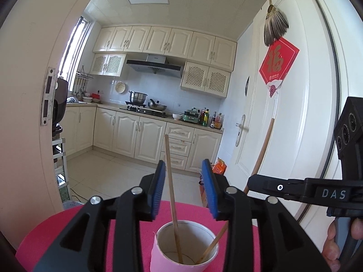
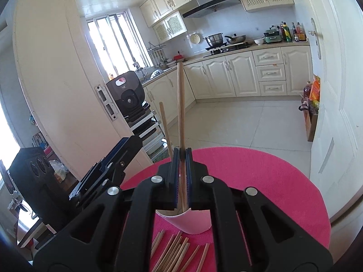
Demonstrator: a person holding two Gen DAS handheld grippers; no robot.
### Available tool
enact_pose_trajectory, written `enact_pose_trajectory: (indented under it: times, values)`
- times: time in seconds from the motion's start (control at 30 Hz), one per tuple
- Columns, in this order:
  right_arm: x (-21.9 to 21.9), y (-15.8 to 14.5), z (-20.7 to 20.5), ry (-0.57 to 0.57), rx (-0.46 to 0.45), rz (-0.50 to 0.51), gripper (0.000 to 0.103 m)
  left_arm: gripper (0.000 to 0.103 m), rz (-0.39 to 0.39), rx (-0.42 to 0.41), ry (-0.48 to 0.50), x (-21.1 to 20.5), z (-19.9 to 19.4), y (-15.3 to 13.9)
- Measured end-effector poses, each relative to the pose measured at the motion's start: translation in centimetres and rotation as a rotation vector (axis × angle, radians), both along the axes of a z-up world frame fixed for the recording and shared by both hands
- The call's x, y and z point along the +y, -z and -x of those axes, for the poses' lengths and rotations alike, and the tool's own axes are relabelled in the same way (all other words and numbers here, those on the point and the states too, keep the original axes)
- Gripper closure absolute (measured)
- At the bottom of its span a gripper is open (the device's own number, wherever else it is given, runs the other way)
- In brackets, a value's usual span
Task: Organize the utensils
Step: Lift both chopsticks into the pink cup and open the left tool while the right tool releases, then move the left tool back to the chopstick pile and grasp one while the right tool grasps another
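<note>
**Mia:** Where are the two claws?

**Ben:** Both hang over a round pink table (image 2: 261, 181). The left gripper (image 1: 185, 190) points almost flat, out toward the kitchen. Its blue pads (image 1: 158, 188) stand apart, so it has let go. A thin wooden chopstick (image 1: 172, 195) rises between them, and no pad touches it.

**Mia:** Where does that stick go?

**Ben:** Its bottom end sits in a white paper cup (image 1: 185, 246) on the table. It stands nearly straight up and leans a little to the left at the top. A second chopstick (image 1: 213, 243) rests in the same cup. That one tilts far to the right, and the right finger hides its top.

**Mia:** And the other claw?

**Ben:** The right gripper (image 2: 180, 176) tips down a bit more. It is clenched tight on a chopstick (image 2: 180, 104). That stick stands upright, with its long side going up and down. Its low end dips into the cup (image 2: 192, 223). Its top end sticks up high above the fingers.

**Mia:** Can you see a hand?

**Ben:** Yes. In the left view, fingers (image 1: 333, 247) wrap the handle of the right gripper (image 1: 295, 188) at the right edge.

**Mia:** Any more sticks?

**Ben:** A bunch of loose chopsticks (image 2: 174, 251) lies flat on the table, just in front of the cup. They fan out, pointing mostly away from the camera.
</note>
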State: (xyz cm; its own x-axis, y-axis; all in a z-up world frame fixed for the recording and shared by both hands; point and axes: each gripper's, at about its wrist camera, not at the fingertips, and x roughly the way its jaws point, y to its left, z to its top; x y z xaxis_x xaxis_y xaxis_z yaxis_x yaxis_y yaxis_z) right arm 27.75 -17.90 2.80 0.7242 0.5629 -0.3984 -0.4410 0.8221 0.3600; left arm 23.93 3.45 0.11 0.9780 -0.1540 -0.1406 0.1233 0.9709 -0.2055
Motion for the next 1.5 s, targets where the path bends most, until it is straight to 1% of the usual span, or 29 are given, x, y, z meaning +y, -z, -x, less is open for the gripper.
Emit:
enact_pose_trajectory:
  times: [0.1,0.23,0.4,0.47,0.5,0.53,0.57,0.7,0.8,0.93,1.07,1.17,1.3,1.4,1.5]
  values:
    - [0.1,0.1,0.3,0.008,0.003,0.004,0.097,0.066,-0.009,0.009,-0.001,0.3,0.8,-0.2]
    - [0.4,0.1,0.6,0.024,0.008,0.012,0.097,0.058,-0.017,0.013,-0.010,0.6,1.9,-0.6]
    - [0.4,0.1,0.9,0.055,0.014,0.040,0.095,0.051,-0.030,0.037,-0.013,1.0,3.2,-1.2]
    - [0.1,0.0,1.3,0.075,0.010,0.044,0.088,0.050,-0.028,0.045,-0.016,1.3,3.8,-1.3]
    - [0.0,-0.1,1.6,0.087,0.006,0.044,0.073,0.047,-0.030,0.054,-0.018,1.4,4.1,-1.4]
    - [-0.2,-0.3,2.0,0.101,-0.002,0.041,0.053,0.047,-0.033,0.064,-0.020,1.5,4.3,-1.4]
    - [-0.3,-0.5,2.4,0.115,-0.012,0.038,0.050,0.047,-0.035,0.074,-0.021,1.6,4.6,-1.4]
    - [-1.2,-1.0,3.9,0.150,-0.010,0.038,0.050,0.045,-0.041,0.140,-0.023,2.1,5.7,-1.5]
    - [-1.8,-0.8,5.1,0.174,0.003,0.057,0.050,0.045,-0.041,0.243,-0.013,2.6,6.0,-1.0]
    - [-2.4,0.3,6.1,0.188,0.069,0.096,0.050,0.045,-0.044,0.407,0.014,3.2,6.2,0.5]
    - [-2.3,2.5,7.1,0.168,0.153,0.155,0.050,0.045,-0.064,0.610,0.039,3.3,6.0,3.4]
    - [-1.8,4.5,8.0,0.132,0.219,0.211,0.050,0.045,-0.091,0.737,0.055,3.2,6.1,6.1]
    - [-1.1,6.6,9.1,0.090,0.276,0.274,0.050,0.045,-0.128,0.859,0.053,3.4,6.7,9.2]
    - [-0.7,7.8,9.5,0.064,0.310,0.303,0.050,0.046,-0.160,0.928,0.035,3.6,7.1,11.0]
    - [-0.4,8.7,9.9,0.045,0.336,0.315,0.050,0.046,-0.143,0.988,0.028,3.3,6.9,12.0]
